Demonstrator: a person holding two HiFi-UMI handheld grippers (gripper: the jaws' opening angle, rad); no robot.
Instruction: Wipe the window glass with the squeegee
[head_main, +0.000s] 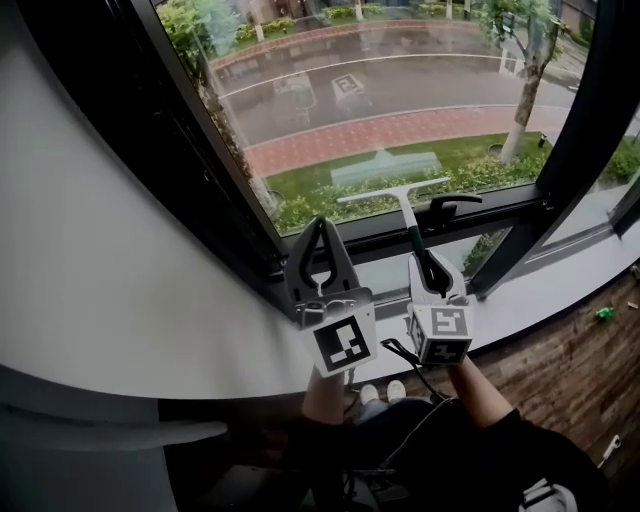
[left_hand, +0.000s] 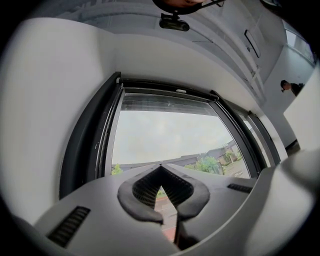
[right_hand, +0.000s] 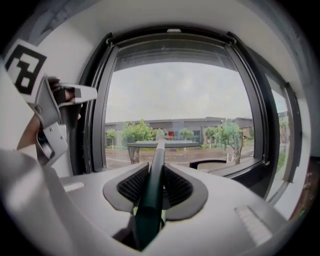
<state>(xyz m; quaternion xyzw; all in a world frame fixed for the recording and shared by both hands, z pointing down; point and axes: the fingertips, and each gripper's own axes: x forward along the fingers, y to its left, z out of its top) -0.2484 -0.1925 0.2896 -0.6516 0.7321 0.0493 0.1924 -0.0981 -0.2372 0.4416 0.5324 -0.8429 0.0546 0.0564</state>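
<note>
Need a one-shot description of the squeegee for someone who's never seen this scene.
Start at the big window glass overlooking street and lawn. In front of its lower part stands a T-shaped squeegee: pale blade across the top, dark green handle clamped in the right gripper. The black window handle beside it is fixed to the frame; the left gripper holds nothing.

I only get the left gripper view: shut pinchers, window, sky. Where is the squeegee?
Observer: The right gripper holds it, jaws shut on the dark green handle of the squeegee.
Operator: Is the wiper bit on the glass?
Observer: In the head view its blade lies level, low against the window glass; real contact I cannot confirm.
Operator: Where's my gripper then?
Observer: The left gripper is just left of the right one, empty, apart from the squeegee.
</note>
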